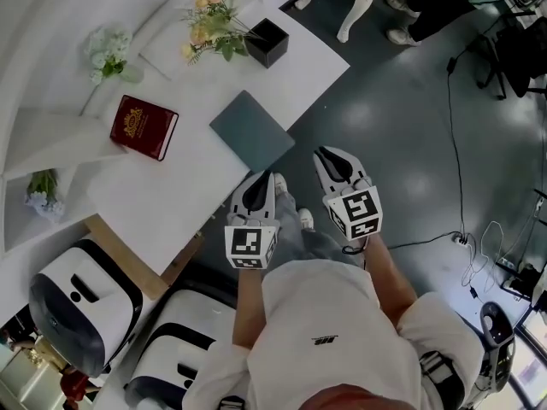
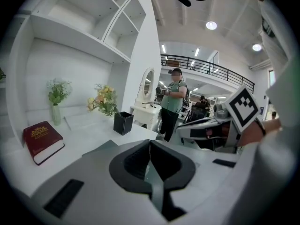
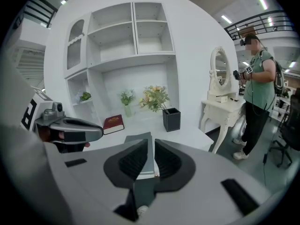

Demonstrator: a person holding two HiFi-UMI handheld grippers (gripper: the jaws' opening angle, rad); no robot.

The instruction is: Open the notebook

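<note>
With left claw (image 1: 259, 180) shut, right claw (image 1: 327, 156) barely parted, both empty, lower to gray notebook (image 1: 252, 131) near edge; lift cover only.

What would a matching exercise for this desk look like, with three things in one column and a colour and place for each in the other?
Things:
1. notebook
2. book
3. box

Descriptions:
A. dark red with gold print, lying flat
B. black, beside the yellow flowers
C. grey, closed, at the near edge of the table

Pairs: 1-C, 2-A, 3-B
</note>
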